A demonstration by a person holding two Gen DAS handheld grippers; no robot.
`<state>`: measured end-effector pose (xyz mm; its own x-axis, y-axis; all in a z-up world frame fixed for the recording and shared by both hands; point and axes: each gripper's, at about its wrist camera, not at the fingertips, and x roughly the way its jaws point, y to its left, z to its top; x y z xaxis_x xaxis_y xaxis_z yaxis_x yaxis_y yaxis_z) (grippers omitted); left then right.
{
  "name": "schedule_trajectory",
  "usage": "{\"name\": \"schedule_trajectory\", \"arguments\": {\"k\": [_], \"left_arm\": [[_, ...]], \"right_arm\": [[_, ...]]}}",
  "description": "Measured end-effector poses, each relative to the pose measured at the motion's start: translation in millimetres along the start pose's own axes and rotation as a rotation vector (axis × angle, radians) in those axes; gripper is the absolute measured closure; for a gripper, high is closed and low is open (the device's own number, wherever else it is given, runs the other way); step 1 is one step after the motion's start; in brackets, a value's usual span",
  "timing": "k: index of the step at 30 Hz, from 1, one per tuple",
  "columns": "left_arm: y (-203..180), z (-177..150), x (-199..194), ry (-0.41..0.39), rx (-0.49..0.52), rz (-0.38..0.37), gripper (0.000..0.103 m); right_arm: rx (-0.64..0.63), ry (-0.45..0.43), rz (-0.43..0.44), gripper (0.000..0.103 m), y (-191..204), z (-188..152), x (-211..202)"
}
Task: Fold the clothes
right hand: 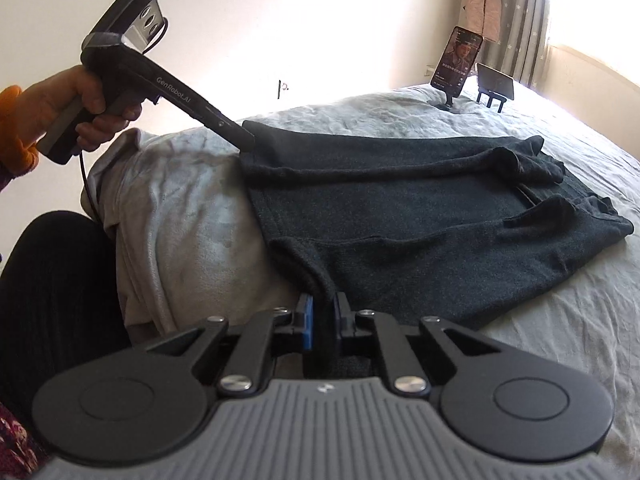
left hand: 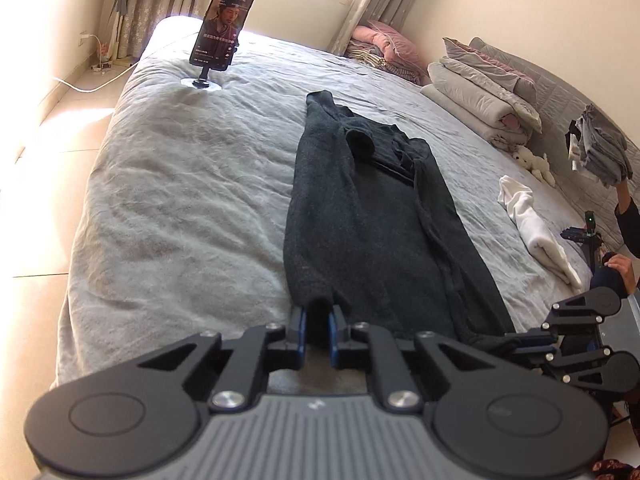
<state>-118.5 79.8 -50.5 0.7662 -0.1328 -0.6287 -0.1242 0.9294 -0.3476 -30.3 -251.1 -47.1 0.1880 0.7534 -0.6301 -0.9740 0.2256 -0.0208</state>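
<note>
Sweater [left hand: 372,220] is lying lengthwise on the bed [left hand: 180,184], dark and knitted, with both sleeves folded across its front. In the left wrist view it is stretching from 6 o'clock up toward 12 o'clock, its far end pointing at the phone [left hand: 222,30] standing on a small stand at 11 o'clock. Left gripper [left hand: 318,330] is pinching the near hem corner: a fold of knit is sitting between the blue-padded fingers [left hand: 302,326], which are standing narrow and pressing on the cloth. At 4 o'clock in that view the right gripper [left hand: 532,342] is meeting the hem's other corner, though its tips are partly hidden there.

In the right wrist view the right gripper [right hand: 322,326] is clamping a bunched ridge of hem between its fingers [right hand: 307,326], narrow, with the sweater's body spreading away toward 1 o'clock. The left gripper's tips [right hand: 246,142] are touching the far hem corner at 11 o'clock, held by a hand [right hand: 70,110]. A white cloth [left hand: 536,226] is lying beside the sweater at 3 o'clock in the left view, apart from it.
</note>
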Motion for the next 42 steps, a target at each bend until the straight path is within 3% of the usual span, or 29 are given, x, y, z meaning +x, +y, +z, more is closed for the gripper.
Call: {"name": "schedule_trajectory", "arguments": {"k": [5,7,13,19,21,26,31,33,36,42], "left_arm": [[-14.6,21.6,3.5,-0.037,0.004,-0.022,0.095],[-19.9,34.5,10.0,-0.053,0.009,-0.03,0.102],[-29.7,74.7,53.1,-0.056,0.013,-0.042,0.102],[-13.1,94.5,93.0,-0.02,-0.006,-0.065,0.099],[-7.2,93.7,93.7,-0.017,0.007,-0.078,0.09],[-7.9,78.2,71.4,-0.01,0.177,-0.055,0.065],[-14.1,55.3,41.3,0.023,0.407,0.023,0.06],[-14.9,46.6,32.3,0.027,0.496,0.059,0.048],[-15.9,33.4,24.1,0.042,0.623,0.069,0.043],[-28.6,1.9,31.7,0.048,0.849,-0.032,0.038]], "right_arm": [[0.09,-0.055,0.018,0.092,-28.5,13.4,-11.9],[0.102,-0.073,0.002,0.092,-39.6,18.5,-14.4],[0.146,-0.085,-0.054,0.092,-76.0,24.1,-7.0],[0.274,-0.03,-0.048,0.093,-115.0,15.4,16.9],[0.297,-0.029,-0.045,0.092,-121.8,11.5,22.0],[0.288,-0.048,-0.021,0.092,-118.4,9.8,18.2],[0.296,-0.038,-0.032,0.092,-115.4,9.1,17.5],[0.302,-0.038,-0.036,0.092,-114.3,8.8,16.6],[0.31,-0.04,-0.04,0.092,-110.7,8.2,13.4],[0.332,-0.034,-0.047,0.091,-106.7,8.4,11.8]]}}
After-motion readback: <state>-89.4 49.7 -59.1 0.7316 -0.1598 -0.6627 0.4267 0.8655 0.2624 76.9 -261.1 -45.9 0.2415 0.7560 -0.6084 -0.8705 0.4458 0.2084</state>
